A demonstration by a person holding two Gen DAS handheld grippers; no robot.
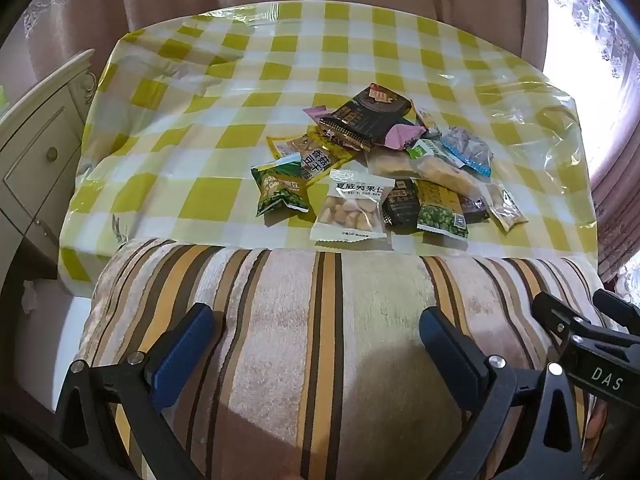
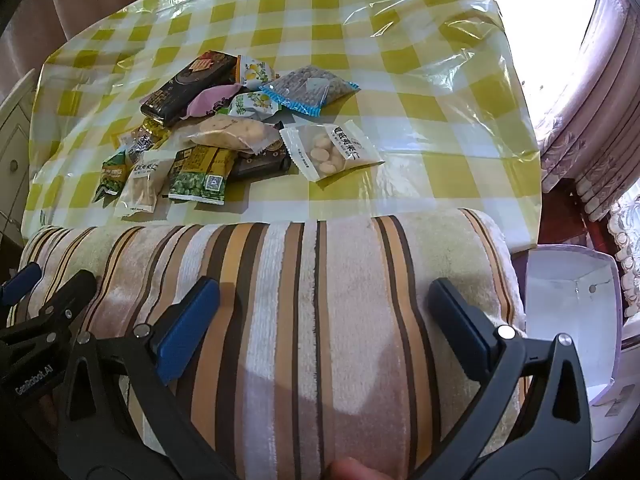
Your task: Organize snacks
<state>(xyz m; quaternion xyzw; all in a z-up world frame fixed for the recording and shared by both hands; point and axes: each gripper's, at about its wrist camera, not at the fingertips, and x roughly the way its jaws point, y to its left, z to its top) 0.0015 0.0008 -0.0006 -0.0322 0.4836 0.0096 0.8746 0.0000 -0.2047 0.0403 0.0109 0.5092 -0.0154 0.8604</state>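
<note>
progress: none sorted yet | snacks (image 1: 372, 160) heaped ahead of both grippers | left gripper (image 1: 316, 344) spread, empty | right gripper (image 2: 324, 320) spread, empty | left: all sorting

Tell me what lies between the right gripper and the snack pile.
Nothing blocks it. The right gripper, jaws open and empty, hangs over the striped towel; past the towel's far edge only bare checked tablecloth leads to the snack pile.
</note>
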